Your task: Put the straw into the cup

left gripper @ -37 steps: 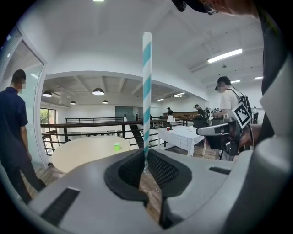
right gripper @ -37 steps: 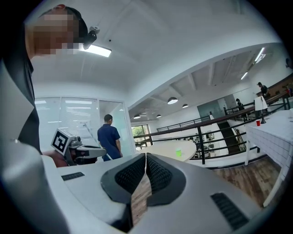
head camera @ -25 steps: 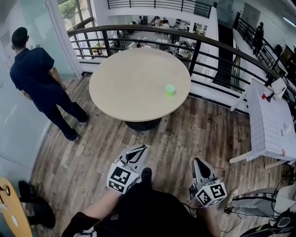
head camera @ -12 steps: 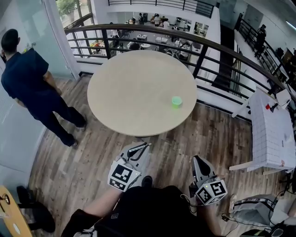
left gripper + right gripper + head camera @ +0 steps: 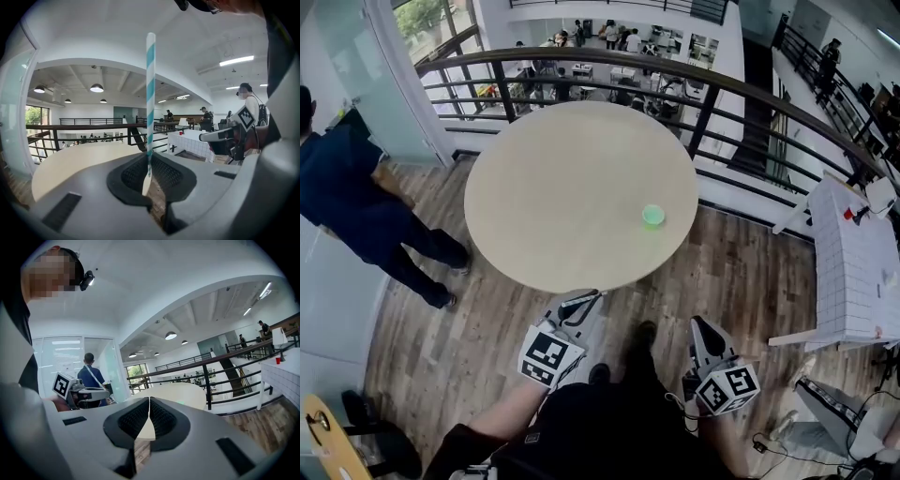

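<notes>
Since the straw (image 5: 150, 93) is clamped near its lower end in the left gripper (image 5: 149, 161), the coming move turns on where the cup (image 5: 652, 216) lies from that gripper: farther off and to the right. The cup sits on the right part of the round table (image 5: 534, 178), near its near-right edge. The straw's long axis stands about upright, with most of its length above the jaws; how much pokes out below the pads can't be told. The straw is thin and straight, white with teal stripes. The cup is small, light green, with its mouth up. The right gripper (image 5: 148, 401) has its jaws together with nothing between them. In the head view both grippers hang at the table's near side, well apart from the cup, and neither is clearly nearer. Likely the left one carries the straw over and lowers it end-first.
</notes>
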Available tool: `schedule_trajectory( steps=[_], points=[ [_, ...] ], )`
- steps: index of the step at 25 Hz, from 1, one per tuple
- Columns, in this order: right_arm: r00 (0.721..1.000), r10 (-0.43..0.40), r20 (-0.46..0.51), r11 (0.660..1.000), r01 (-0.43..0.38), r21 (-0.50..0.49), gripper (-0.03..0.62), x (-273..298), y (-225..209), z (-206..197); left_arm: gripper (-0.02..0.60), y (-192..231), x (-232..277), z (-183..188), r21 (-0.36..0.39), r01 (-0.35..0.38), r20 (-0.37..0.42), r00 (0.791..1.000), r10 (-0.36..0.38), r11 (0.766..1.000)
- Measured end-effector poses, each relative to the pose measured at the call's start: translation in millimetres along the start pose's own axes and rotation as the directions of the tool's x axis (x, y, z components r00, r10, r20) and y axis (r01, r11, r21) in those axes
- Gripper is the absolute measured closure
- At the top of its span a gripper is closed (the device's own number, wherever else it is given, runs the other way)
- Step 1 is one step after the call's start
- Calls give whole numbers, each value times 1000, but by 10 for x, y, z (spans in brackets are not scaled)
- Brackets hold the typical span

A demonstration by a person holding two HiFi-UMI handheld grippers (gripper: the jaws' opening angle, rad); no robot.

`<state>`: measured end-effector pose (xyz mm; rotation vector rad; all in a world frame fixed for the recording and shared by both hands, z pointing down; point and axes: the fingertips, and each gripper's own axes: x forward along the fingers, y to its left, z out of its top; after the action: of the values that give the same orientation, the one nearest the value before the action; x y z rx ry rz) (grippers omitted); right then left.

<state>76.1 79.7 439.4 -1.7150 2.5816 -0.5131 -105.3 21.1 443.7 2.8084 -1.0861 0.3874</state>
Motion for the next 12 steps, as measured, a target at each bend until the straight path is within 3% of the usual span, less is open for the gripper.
schedule_trajectory(
  steps=[12],
  points=[
    [995,87,-39,996,-87,9,571,868,-1113,301,551,295,1222,222,-19,-50,-50,998,49,999]
  ],
)
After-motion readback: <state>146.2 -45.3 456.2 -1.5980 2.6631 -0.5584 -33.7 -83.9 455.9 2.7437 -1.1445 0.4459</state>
